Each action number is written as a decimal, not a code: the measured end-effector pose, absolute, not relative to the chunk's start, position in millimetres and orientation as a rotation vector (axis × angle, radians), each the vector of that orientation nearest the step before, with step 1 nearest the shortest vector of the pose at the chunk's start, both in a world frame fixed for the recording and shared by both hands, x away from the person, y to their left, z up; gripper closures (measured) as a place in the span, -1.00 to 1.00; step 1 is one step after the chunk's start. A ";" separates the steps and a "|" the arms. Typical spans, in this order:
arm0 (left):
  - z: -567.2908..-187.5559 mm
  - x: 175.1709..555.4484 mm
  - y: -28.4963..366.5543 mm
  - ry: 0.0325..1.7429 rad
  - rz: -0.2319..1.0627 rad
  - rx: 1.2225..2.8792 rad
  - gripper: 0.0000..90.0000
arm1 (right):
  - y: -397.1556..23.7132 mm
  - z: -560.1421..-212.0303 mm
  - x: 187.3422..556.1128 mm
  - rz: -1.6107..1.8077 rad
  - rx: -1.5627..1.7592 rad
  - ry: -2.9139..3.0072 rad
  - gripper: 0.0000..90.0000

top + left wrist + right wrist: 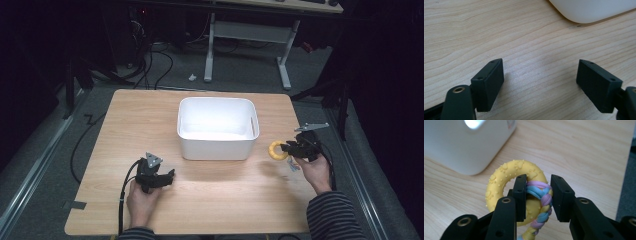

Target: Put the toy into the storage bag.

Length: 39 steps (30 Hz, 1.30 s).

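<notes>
Carrying step: right gripper clenched on yellow ring toy, just right of white bin. Left gripper released, idle before the bin. Next, probably: lift over rim, release inside.

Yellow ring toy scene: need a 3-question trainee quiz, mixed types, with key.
1. True or false: the right gripper is shut on the yellow ring toy at its braided rope.
2. What is between the left gripper jaws? A) rope B) nothing C) the ring
3. In the high view, on which side of the white bin is the toy?

Key: 1 true; 2 B; 3 its right side, off the table, outside the bin.
</notes>
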<state>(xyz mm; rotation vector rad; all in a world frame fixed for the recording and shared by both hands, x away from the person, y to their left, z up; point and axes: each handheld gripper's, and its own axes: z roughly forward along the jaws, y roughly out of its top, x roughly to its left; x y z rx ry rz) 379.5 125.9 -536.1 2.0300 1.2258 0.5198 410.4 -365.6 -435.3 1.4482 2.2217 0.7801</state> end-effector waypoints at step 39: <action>-536.1 379.4 125.8 1.226 0.521 2.031 -0.51 | -297.9 -299.9 395.8 0.988 1.102 2.236 0.50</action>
